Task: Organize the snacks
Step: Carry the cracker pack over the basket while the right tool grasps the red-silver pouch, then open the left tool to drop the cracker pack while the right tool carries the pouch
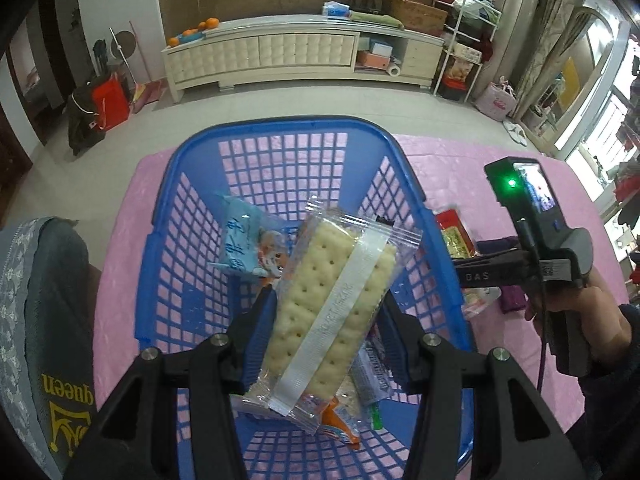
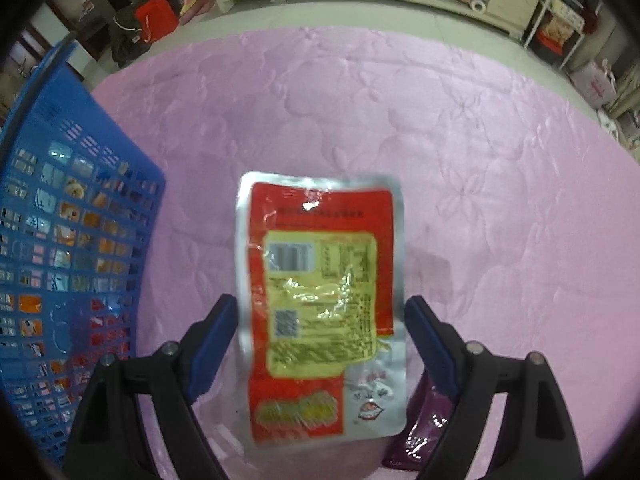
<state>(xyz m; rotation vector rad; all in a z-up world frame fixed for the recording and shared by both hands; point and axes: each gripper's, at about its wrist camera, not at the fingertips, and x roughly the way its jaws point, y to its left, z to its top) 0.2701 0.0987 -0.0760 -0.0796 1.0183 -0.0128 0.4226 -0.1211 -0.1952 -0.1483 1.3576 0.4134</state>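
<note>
1. My left gripper [image 1: 328, 300] grips the cracker pack [image 1: 328, 304] over the blue basket [image 1: 280, 128]; next, release it inside.
2. My right gripper [image 2: 320, 320] straddles the red pouch [image 2: 320, 304] near the pink cloth's [image 2: 480, 160] left edge; whether it grips, I cannot tell.

The word "queen" is printed in yellow, upside down, on the grey garment [image 1: 52, 360] at the lower left of the left wrist view. White letters "DAS" stand on the black finger of the right gripper [image 1: 478, 276]. The light-blue packet [image 1: 240, 246] in the basket [image 1: 280, 128] carries blue Chinese characters, not legible. The red and yellow pouch [image 2: 320, 304] bears a barcode, a QR-style code and dense small print, all too blurred to read.
</note>
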